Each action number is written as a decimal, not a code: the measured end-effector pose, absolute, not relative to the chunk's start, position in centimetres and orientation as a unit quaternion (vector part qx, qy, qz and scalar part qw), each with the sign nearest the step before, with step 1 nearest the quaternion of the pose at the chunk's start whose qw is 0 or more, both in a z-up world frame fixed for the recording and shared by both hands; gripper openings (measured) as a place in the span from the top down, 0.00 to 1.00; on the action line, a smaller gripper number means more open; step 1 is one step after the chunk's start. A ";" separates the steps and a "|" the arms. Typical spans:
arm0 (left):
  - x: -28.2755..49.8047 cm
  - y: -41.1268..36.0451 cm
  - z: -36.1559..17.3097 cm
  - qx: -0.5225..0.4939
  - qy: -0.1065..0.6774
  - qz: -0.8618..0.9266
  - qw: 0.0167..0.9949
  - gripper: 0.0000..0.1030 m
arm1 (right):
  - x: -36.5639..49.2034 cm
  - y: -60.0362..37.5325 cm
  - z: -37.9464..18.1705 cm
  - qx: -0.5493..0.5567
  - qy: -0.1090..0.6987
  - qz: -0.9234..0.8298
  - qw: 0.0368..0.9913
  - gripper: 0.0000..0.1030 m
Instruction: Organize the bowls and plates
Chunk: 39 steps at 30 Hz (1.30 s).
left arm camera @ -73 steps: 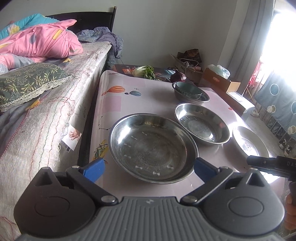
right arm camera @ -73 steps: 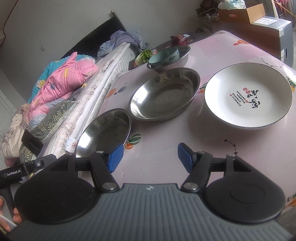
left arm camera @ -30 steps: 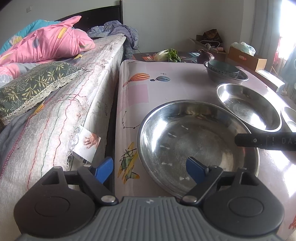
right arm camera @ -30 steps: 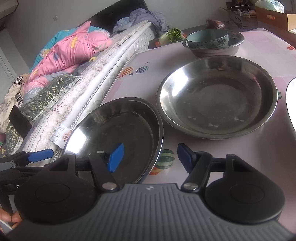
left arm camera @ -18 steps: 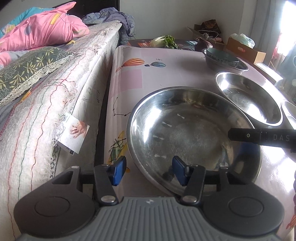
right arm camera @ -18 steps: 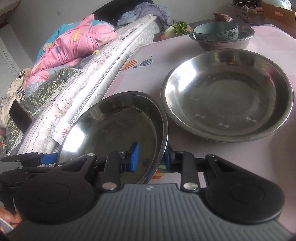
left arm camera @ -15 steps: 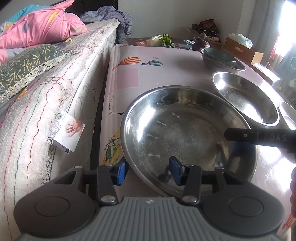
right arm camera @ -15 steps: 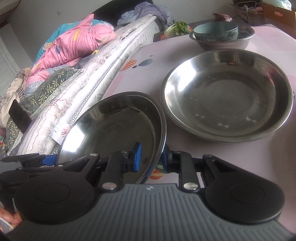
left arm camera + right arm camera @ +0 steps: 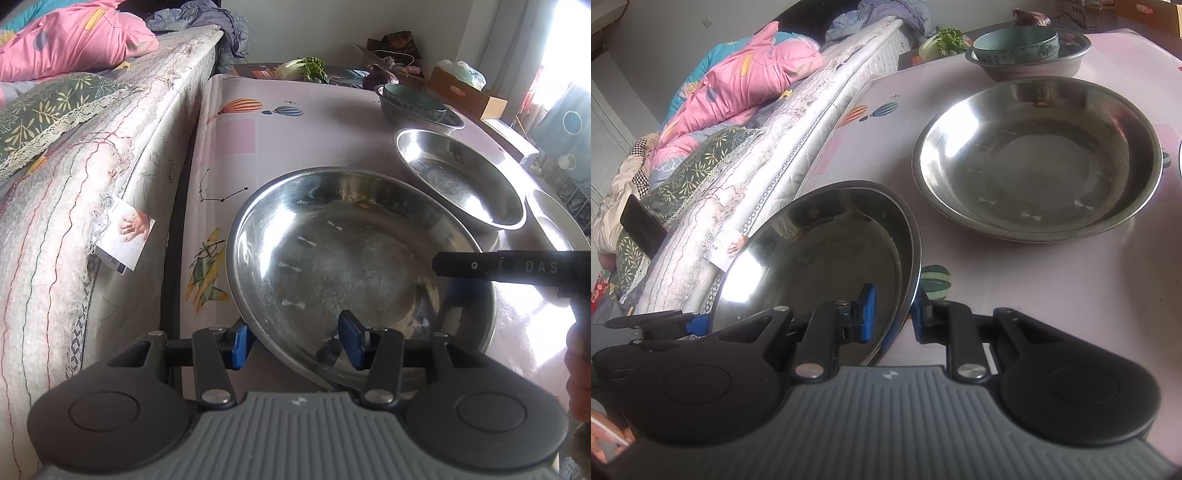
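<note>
Three steel basins: near, middle, far; one teal ceramic bowl; one white plate.

Left of the near steel basin: bare worktop strip, then the bed edge right alongside, tight. Far-left worktop open up to the vegetables. Right side crowded: second steel basin just beside the near one, stacked bowls behind it, white plate at the edge. Right gripper body crosses over the near basin's right rim. Bare patch in front of the second basin in the right wrist view.
</note>
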<state>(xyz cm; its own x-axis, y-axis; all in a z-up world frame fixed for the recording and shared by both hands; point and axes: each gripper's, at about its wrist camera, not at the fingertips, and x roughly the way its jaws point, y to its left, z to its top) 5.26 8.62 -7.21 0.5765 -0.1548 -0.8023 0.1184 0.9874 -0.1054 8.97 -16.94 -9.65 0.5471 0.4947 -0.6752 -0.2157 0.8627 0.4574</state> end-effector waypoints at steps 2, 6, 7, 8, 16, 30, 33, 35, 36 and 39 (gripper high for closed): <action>4.8 8.5 -7.1 -0.018 0.457 -0.082 0.886 0.52 | 8.4 -17.1 -9.6 0.161 0.432 0.207 0.863 0.81; 3.8 8.1 -6.9 -0.011 0.461 -0.094 0.882 0.52 | 7.1 -17.4 -9.3 0.153 0.434 0.209 0.863 0.80; 3.6 8.0 -6.9 -0.009 0.462 -0.096 0.882 0.52 | 6.8 -17.5 -9.3 0.152 0.435 0.208 0.863 0.80; 3.4 7.9 -6.8 -0.009 0.463 -0.099 0.881 0.52 | 6.5 -17.6 -9.2 0.151 0.435 0.208 0.863 0.80; 2.6 7.5 -7.0 -0.006 0.465 -0.106 0.879 0.52 | 5.2 -18.4 -9.5 0.148 0.434 0.209 0.864 0.80; 4.9 8.2 -6.9 -0.023 0.455 -0.065 0.888 0.43 | 6.9 -18.7 -9.6 0.137 0.414 0.217 0.873 0.80; 5.6 8.4 -6.9 -0.023 0.450 -0.058 0.891 0.42 | 7.4 -18.6 -9.6 0.139 0.408 0.218 0.876 0.80; 6.1 8.4 -6.8 -0.025 0.447 -0.055 0.892 0.42 | 7.9 -18.6 -9.7 0.141 0.408 0.218 0.876 0.80; 6.3 8.4 -6.8 -0.028 0.447 -0.056 0.893 0.44 | 8.0 -18.6 -9.8 0.144 0.408 0.218 0.874 0.80; 6.4 8.2 -6.5 -0.037 0.444 -0.066 0.893 0.43 | 8.4 -18.6 -10.0 0.153 0.412 0.222 0.870 0.80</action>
<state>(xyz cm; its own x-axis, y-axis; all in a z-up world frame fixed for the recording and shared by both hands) 6.43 8.21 -6.46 0.5962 -0.1520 -0.7883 0.0854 0.9884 -0.1260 8.37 -18.64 -10.00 0.5620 0.5131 -0.6487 -0.2606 0.8542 0.4499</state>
